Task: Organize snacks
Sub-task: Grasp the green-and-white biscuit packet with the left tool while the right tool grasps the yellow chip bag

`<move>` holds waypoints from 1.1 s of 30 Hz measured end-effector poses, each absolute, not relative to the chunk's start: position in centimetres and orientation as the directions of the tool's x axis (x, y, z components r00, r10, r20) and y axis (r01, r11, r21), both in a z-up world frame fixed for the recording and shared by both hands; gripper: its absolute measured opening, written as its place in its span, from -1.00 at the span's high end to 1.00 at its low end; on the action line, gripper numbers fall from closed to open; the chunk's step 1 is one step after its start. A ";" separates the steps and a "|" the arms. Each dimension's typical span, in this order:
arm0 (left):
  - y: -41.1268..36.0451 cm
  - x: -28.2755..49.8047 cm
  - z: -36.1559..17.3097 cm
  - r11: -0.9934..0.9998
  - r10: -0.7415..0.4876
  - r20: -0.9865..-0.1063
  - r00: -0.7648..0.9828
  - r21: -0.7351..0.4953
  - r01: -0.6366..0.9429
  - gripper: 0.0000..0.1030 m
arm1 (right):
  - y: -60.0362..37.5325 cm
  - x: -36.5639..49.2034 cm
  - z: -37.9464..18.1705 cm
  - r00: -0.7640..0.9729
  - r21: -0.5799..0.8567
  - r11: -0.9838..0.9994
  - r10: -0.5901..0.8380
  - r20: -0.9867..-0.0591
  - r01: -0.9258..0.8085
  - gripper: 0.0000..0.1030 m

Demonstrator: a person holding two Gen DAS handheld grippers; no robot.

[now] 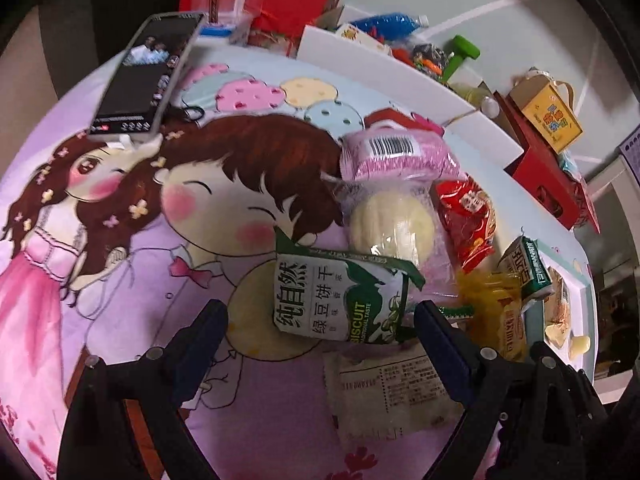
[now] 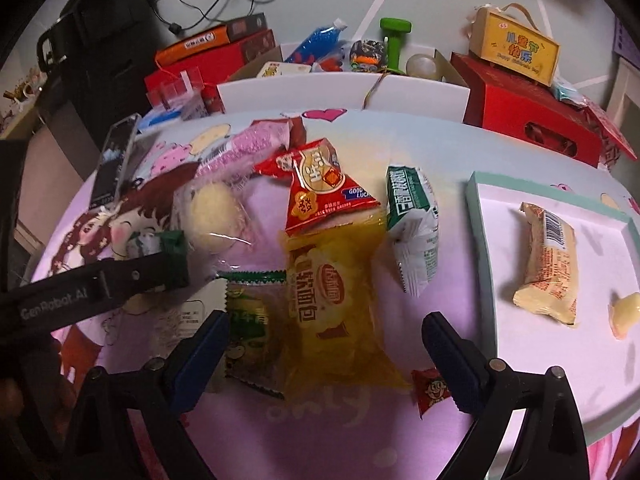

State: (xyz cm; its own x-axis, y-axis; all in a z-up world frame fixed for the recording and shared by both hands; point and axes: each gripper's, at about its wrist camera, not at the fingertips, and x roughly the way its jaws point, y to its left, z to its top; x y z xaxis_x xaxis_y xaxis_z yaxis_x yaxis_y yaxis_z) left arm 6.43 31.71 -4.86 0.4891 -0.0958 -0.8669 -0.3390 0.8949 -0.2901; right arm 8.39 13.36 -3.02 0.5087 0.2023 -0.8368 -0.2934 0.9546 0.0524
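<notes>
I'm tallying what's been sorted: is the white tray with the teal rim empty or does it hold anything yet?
Not empty. The tray holds a cream wrapped snack and a small pale yellow piece; the other snacks lie outside it.

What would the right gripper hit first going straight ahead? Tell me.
Most likely the yellow soft-bread packet: it lies between the open fingers of the right gripper, directly ahead. The red snack packet sits beyond it. Height above the cloth is unclear.

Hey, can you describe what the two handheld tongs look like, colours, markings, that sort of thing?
Both tongs, the left tongs and the right tongs, have black plastic arms with small round silver screws and dark blue pads on the fingers. Seen from the right wrist camera, the left one's arm carries grey lettering reading GenRobot.AI.
</notes>
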 end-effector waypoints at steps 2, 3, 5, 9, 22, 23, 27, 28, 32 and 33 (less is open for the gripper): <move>31.4 6.6 -5.1 0.898 -0.111 -0.866 0.487 -0.297 -0.324 -0.84 | 13.6 8.6 -3.4 0.499 0.038 0.957 0.184 -0.847 -0.288 -0.87; 31.2 6.8 -5.3 0.900 -0.117 -0.867 0.484 -0.298 -0.317 -0.84 | 13.7 8.7 -3.6 0.497 0.034 0.958 0.177 -0.850 -0.283 -0.86; 31.0 7.0 -5.6 0.903 -0.116 -0.874 0.473 -0.290 -0.315 -0.84 | 13.7 8.9 -3.8 0.492 0.030 0.961 0.168 -0.854 -0.276 -0.83; 31.0 7.0 -6.0 0.901 -0.116 -0.873 0.473 -0.293 -0.320 -0.84 | 13.8 9.1 -4.0 0.486 0.030 0.963 0.163 -0.859 -0.268 -0.77; 31.6 6.9 -5.5 0.898 -0.087 -0.862 0.499 -0.285 -0.336 -0.41 | 14.1 8.6 -3.4 0.506 0.034 0.959 0.178 -0.844 -0.281 -0.01; 31.6 6.9 -5.5 0.899 -0.084 -0.862 0.499 -0.281 -0.335 -0.40 | 14.0 8.6 -3.4 0.508 0.033 0.961 0.174 -0.844 -0.275 0.06; 31.4 6.8 -5.3 0.904 -0.072 -0.864 0.499 -0.268 -0.333 -0.37 | 13.7 8.7 -3.4 0.510 0.036 0.961 0.177 -0.842 -0.274 0.14; 31.4 6.8 -5.2 0.904 -0.072 -0.864 0.499 -0.268 -0.333 -0.37 | 13.7 8.6 -3.4 0.513 0.033 0.961 0.176 -0.840 -0.274 0.16; 31.5 6.8 -5.1 0.904 -0.071 -0.863 0.501 -0.267 -0.333 -0.34 | 13.7 8.5 -3.4 0.524 0.029 0.961 0.176 -0.834 -0.277 0.20; 31.5 6.7 -5.1 0.904 -0.069 -0.862 0.501 -0.266 -0.333 -0.34 | 13.8 8.5 -3.4 0.526 0.029 0.961 0.176 -0.832 -0.276 0.20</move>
